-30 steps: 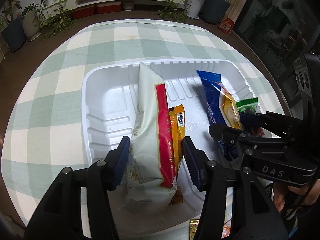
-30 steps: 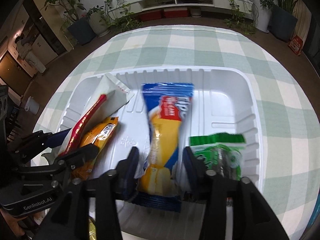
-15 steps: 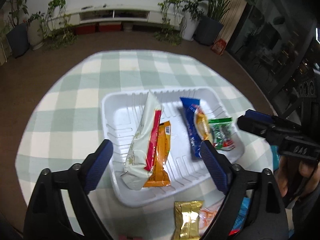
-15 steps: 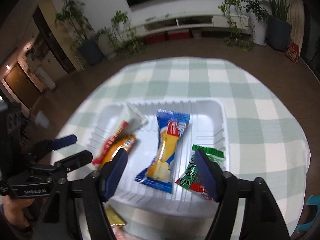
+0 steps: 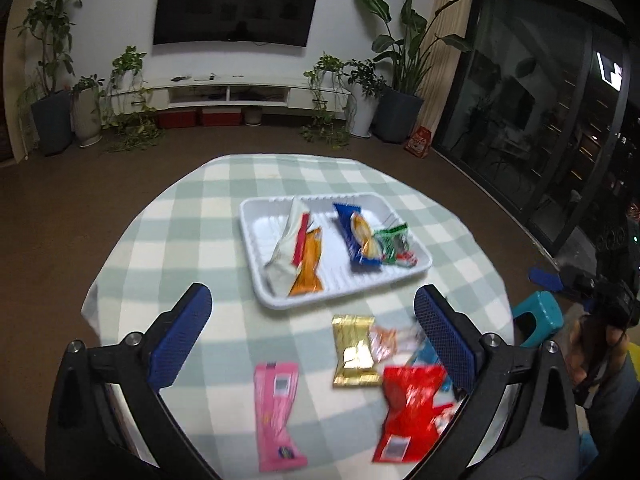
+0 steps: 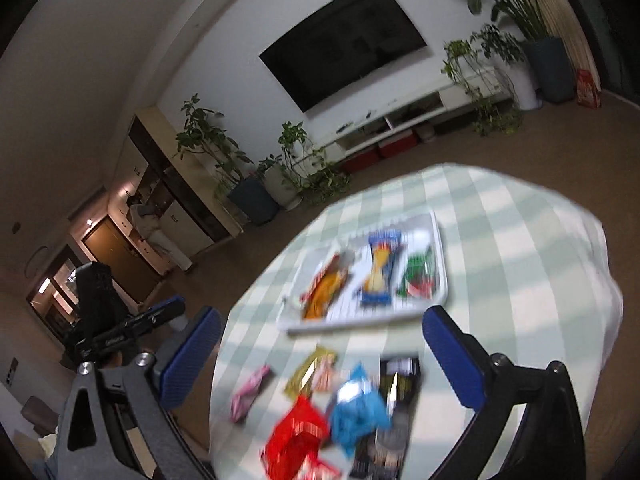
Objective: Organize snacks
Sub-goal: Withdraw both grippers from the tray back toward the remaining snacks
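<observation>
A white tray (image 5: pixel 256 280) on the checked table holds a white-and-red packet (image 5: pixel 286 248), an orange packet (image 5: pixel 308 268), a blue packet (image 5: pixel 356 236) and a green packet (image 5: pixel 394 244). Nearer me, loose on the cloth, lie a gold packet (image 5: pixel 354 352), a pink packet (image 5: pixel 276 404) and a red packet (image 5: pixel 412 408). The right wrist view adds a light-blue packet (image 6: pixel 360 408) and a black packet (image 6: pixel 394 400). My left gripper (image 5: pixel 312 296) and right gripper (image 6: pixel 322 316) hang above the loose packets, short of the tray. The jaws of both are opening, with nothing between them.
The round table (image 5: pixel 192 220) has a green-and-white cloth, and its edge drops to brown floor all around. A teal stool (image 5: pixel 540 316) stands at the right, by a hand on the other gripper. Potted plants and a low TV shelf line the far wall.
Both grippers let go of the packets they were shut on in the tray, opened wide, and drew back and up. The loose packets at the table's near side came into view.
</observation>
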Demonstrator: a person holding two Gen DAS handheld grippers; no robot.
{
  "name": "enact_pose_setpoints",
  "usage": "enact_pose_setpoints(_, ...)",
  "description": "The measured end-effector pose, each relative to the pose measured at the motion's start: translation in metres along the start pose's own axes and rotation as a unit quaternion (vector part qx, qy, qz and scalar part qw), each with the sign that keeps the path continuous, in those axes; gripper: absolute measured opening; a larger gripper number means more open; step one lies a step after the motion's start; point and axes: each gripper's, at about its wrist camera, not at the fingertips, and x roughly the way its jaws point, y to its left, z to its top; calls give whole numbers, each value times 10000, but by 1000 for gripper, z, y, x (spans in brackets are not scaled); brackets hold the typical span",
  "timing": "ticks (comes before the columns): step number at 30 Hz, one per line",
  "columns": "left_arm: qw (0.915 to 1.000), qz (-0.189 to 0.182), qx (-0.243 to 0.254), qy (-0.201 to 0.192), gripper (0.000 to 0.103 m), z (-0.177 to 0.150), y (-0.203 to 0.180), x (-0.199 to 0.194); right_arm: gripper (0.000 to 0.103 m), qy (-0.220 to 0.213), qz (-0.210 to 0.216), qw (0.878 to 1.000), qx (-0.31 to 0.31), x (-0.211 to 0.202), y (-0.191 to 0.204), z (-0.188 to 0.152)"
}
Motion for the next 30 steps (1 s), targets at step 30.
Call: enact_pose_setpoints(30,9644,994,308,2433,74,-96,25,103,84,1212,-667,9850,-1031,13,52,-138)
